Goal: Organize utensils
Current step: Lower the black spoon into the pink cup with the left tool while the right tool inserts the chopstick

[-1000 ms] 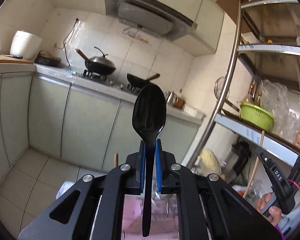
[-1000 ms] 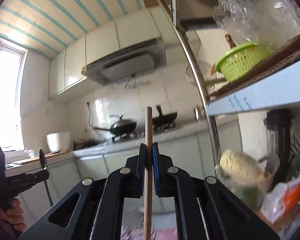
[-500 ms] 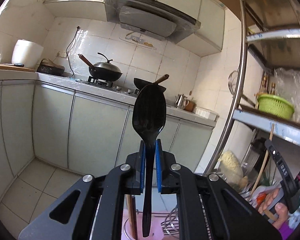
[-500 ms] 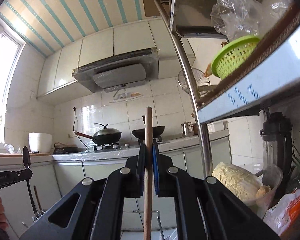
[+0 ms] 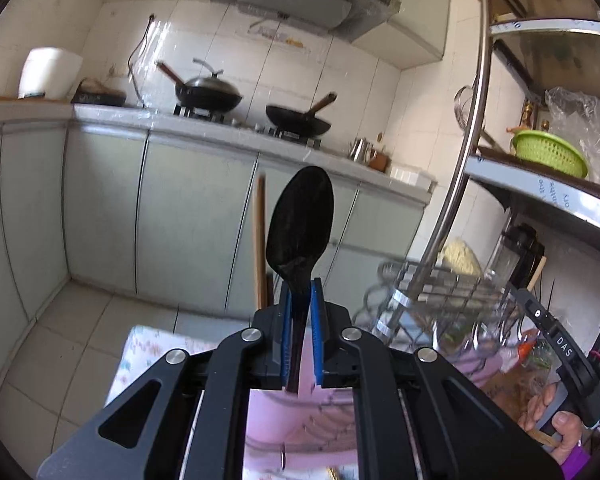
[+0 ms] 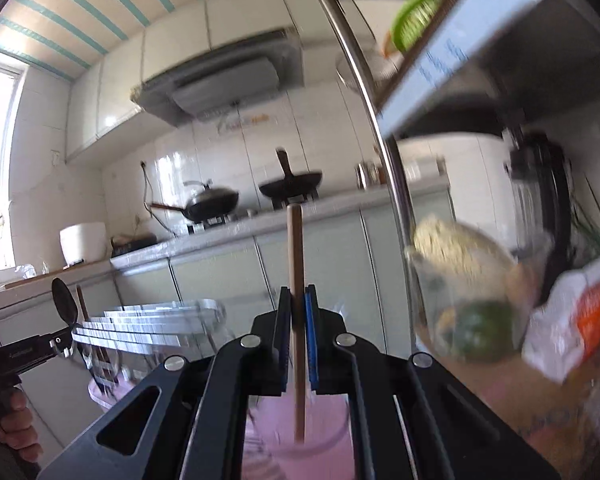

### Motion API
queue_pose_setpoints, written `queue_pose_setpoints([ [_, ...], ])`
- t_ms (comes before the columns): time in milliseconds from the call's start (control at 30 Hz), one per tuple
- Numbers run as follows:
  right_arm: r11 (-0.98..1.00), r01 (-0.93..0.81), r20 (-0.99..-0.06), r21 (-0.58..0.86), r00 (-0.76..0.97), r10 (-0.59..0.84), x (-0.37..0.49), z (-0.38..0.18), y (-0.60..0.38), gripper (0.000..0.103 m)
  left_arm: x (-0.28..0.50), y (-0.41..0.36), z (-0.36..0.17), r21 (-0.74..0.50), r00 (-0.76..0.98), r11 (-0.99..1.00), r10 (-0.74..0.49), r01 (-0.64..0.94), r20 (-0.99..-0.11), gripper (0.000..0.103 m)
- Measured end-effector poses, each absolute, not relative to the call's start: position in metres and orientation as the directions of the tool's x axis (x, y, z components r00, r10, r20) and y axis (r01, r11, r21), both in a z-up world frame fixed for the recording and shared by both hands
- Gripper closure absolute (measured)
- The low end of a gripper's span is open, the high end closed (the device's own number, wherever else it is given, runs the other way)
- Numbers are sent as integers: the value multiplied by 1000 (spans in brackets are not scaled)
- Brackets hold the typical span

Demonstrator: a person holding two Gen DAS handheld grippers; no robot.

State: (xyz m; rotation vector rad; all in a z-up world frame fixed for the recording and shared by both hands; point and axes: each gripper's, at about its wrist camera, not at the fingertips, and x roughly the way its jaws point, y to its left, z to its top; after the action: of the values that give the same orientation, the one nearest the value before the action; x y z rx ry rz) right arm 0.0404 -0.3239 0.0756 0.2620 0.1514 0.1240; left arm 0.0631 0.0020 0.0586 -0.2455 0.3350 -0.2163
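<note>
My left gripper [image 5: 300,300] is shut on a black spoon [image 5: 300,224], bowl up, handle hanging down over a pink holder [image 5: 292,412]. A wooden stick [image 5: 259,240] stands upright just left of the spoon. My right gripper [image 6: 298,312] is shut on a wooden chopstick [image 6: 296,280], held upright with its lower end over a pink holder [image 6: 312,428]. The left gripper with the spoon [image 6: 65,304] shows at the left of the right wrist view. The right gripper [image 5: 556,352] shows at the lower right of the left wrist view.
A wire metal rack [image 5: 440,292] stands to the right of the pink holder, also in the right wrist view [image 6: 148,324]. A steel shelf post [image 5: 456,184] and shelf with a green basket [image 5: 548,152] are at right. Cabinets and stove with woks lie beyond.
Both grippers have tilted downward and lowered toward the pink holders. The wire rack has come into view. The spoon and chopstick are still gripped.
</note>
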Motion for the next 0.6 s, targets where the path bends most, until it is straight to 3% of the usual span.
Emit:
queue_pose_setpoints([
  [200,957,-82,-181,279,974,136,37,73,-330,97,70,6,40,-303,884,943,-254,136,-393,99],
  [333,957,-105,-176,270,972,156,40,97,-333,97,69,11,55,-307,888,942,-256,139,-383,99],
  [600,957,-123,-308,262,929,204,70,123,-335,97,83,19,82,-296,857,944,-270,145,-439,100],
])
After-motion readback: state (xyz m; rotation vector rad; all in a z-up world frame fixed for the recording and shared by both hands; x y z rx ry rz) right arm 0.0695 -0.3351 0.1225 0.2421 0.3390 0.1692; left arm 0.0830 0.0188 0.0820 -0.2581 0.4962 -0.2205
